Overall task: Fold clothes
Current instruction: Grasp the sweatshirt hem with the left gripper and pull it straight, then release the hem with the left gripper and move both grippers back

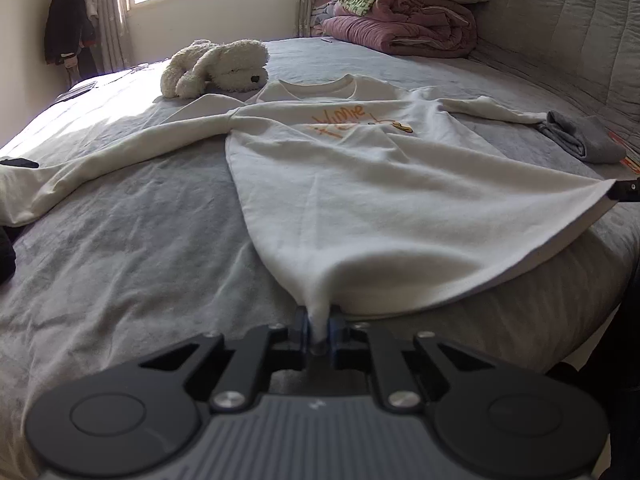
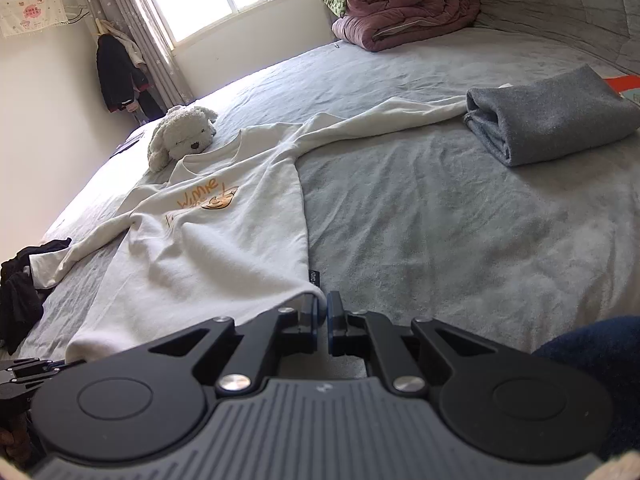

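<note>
A white long-sleeved sweatshirt [image 1: 360, 184] with orange lettering lies face up on the grey bed, collar far, sleeves spread to both sides. My left gripper [image 1: 319, 320] is shut on its near left hem corner. My right gripper [image 2: 322, 312] is shut on the near right hem corner of the sweatshirt [image 2: 208, 248]; it also shows at the right edge of the left wrist view [image 1: 626, 191], where the hem is stretched and lifted slightly between the two grippers.
A white plush dog [image 1: 218, 67] lies beyond the collar. A folded grey garment [image 2: 556, 110] sits by the right sleeve end. Dark clothes [image 2: 20, 288] lie at the left. Folded quilts [image 1: 404, 20] are stacked at the far side near the headboard.
</note>
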`<state>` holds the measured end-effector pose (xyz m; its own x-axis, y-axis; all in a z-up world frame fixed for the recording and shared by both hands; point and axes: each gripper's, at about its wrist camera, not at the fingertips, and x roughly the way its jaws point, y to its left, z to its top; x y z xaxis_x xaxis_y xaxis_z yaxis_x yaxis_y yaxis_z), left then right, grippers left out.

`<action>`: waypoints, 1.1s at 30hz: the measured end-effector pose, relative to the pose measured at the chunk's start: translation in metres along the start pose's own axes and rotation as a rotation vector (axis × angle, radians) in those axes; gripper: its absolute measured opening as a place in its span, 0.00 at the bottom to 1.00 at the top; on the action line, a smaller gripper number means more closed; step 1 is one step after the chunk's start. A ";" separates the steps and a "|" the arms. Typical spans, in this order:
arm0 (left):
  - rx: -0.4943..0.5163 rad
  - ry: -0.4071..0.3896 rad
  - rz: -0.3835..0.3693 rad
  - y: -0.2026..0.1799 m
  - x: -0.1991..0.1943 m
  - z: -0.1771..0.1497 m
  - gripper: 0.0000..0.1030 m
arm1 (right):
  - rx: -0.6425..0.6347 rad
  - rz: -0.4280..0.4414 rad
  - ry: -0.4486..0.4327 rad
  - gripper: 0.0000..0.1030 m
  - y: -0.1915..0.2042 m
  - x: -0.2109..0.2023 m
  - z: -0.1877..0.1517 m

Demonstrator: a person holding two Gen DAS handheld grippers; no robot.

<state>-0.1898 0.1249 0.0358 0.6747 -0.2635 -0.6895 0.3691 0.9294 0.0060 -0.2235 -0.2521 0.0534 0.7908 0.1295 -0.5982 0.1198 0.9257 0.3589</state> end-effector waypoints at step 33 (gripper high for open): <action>-0.118 0.040 -0.075 0.047 -0.051 0.021 0.25 | -0.228 0.081 0.082 0.14 0.017 -0.018 0.025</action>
<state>-0.1932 0.1769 0.0870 0.6213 -0.3250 -0.7130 0.3379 0.9321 -0.1304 -0.2208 -0.2473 0.0878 0.7401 0.2260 -0.6334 -0.0872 0.9662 0.2428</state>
